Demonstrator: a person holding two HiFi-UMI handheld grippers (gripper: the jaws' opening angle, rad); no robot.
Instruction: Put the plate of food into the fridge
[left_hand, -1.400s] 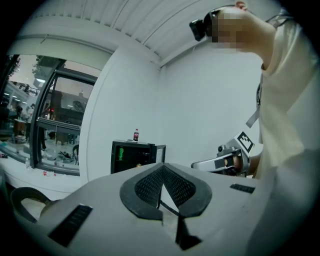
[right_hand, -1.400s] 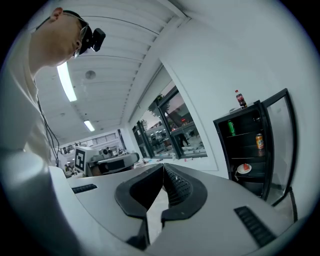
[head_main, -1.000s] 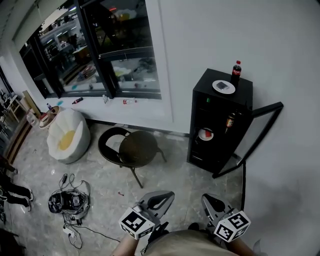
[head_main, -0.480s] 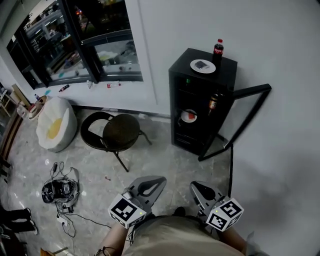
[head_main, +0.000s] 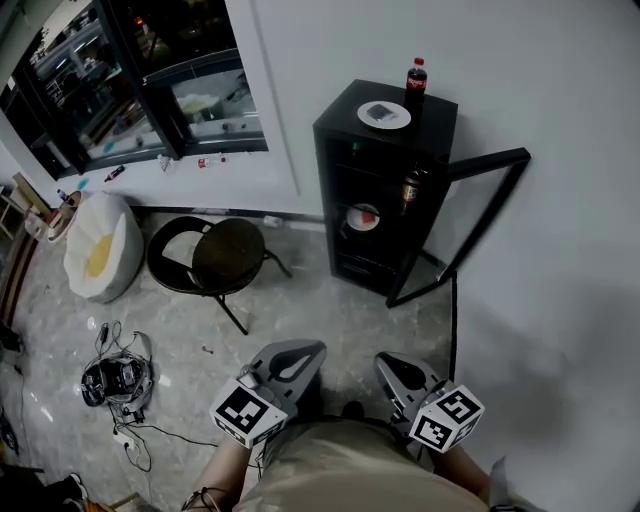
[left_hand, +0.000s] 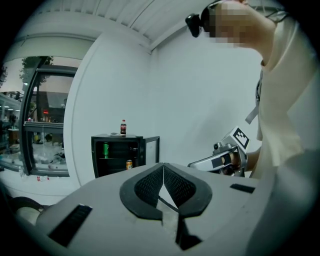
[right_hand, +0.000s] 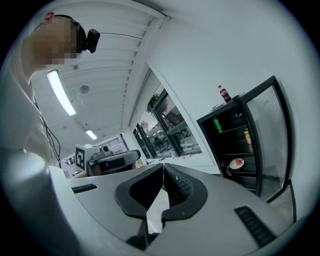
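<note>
Currently both tools are empty. Left tool (left_hand: 163, 169) — jaws pressed together, nothing between them. Right tool (right_hand: 162, 172) is likewise closed on nothing. Both are held low in front of the person, well apart from the fridge (head_main: 436, 122). The fridge door (head_main: 480, 215) stands open. Plate of food (head_main: 362, 217) — white, with a red piece on it — sits on a middle shelf inside the fridge. A second plate (head_main: 384, 114) lies on the fridge top, with a cola bottle (head_main: 416, 76) upright just beside it. Another bottle (head_main: 409, 187) stands on a shelf above the plate of food. A round chair (head_main: 225, 258) stands on the floor left of the fridge.
</note>
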